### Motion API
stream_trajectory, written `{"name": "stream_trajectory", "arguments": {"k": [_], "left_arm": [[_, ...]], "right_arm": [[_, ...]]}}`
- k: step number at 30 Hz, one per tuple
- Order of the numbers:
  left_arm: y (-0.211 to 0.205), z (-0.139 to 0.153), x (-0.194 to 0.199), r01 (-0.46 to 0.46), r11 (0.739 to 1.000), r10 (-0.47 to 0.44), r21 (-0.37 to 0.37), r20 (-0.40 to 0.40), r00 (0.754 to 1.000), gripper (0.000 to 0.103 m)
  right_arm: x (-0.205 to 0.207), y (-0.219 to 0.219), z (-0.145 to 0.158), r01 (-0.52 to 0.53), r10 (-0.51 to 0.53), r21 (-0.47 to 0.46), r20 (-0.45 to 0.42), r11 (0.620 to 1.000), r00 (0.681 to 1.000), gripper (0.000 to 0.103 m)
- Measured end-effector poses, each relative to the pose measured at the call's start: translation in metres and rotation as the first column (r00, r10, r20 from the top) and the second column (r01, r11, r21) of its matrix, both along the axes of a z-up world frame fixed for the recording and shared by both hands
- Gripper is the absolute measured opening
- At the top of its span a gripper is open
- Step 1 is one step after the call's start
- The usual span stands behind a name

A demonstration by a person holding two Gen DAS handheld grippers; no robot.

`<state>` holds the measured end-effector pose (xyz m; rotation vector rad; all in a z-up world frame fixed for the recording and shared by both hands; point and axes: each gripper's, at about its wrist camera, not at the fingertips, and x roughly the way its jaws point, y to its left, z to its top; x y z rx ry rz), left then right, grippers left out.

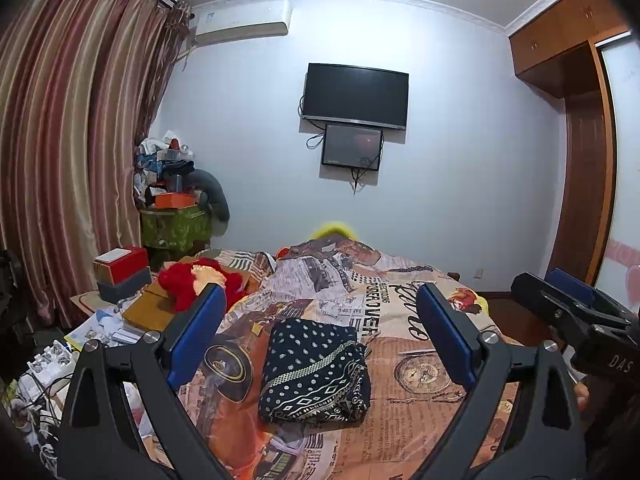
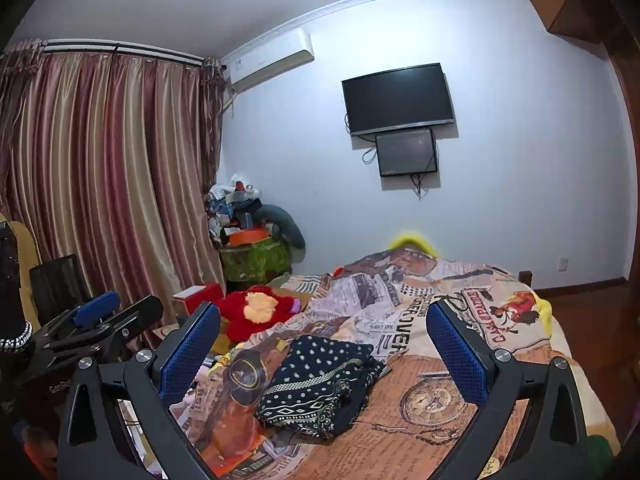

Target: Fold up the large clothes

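A dark navy garment with white dots and a patterned band point(image 1: 314, 372) lies folded into a compact rectangle on the bed's printed cover point(image 1: 400, 432). It also shows in the right wrist view point(image 2: 318, 384). My left gripper point(image 1: 320, 320) is open and empty, held above and in front of the garment. My right gripper point(image 2: 322, 336) is open and empty, also held above it. The right gripper also shows at the right edge of the left wrist view point(image 1: 576, 304). The left gripper shows at the left of the right wrist view point(image 2: 96, 320).
A red plush toy point(image 1: 192, 284) lies on the bed's far left, beside boxes point(image 1: 120, 272) and clutter on a side surface. A striped curtain point(image 1: 72, 140) hangs at left. A TV point(image 1: 356, 94) hangs on the far wall. A wooden wardrobe point(image 1: 584, 168) stands at right.
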<state>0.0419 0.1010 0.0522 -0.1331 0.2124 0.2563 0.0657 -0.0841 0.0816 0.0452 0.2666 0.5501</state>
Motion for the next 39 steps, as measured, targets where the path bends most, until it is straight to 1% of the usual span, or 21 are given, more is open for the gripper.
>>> {"name": "stream_trajectory", "arguments": {"k": [10,27,34,39], "left_arm": [[0.0002,-0.0020,-0.0017,-0.002,1.000,0.002,-0.004,-0.003,1.000,0.097],[-0.0003,-0.0041,0.0011,0.016,1.000,-0.016,0.000,-0.012,1.000,0.097],[-0.0004,-0.0043,0.0022,0.041,0.999,-0.041,-0.008,-0.015,0.999,0.097],[-0.0025,-0.0040,0.0045,0.068,0.998,-0.068,0.001,-0.021,0.997,0.097]], "right_arm": [[0.0014,0.0028,-0.0026,-0.006,0.006,-0.015,0.000,1.000,1.000,0.103],[0.0034,-0.0022,-0.0041,-0.009,0.009,-0.012,-0.006,1.000,1.000,0.103],[0.0034,-0.0040,-0.0037,-0.004,0.004,-0.007,-0.005,1.000,1.000,0.103],[0.0039,-0.0052,-0.0032,-0.005,0.005,-0.006,-0.005,1.000,1.000,0.103]]}}
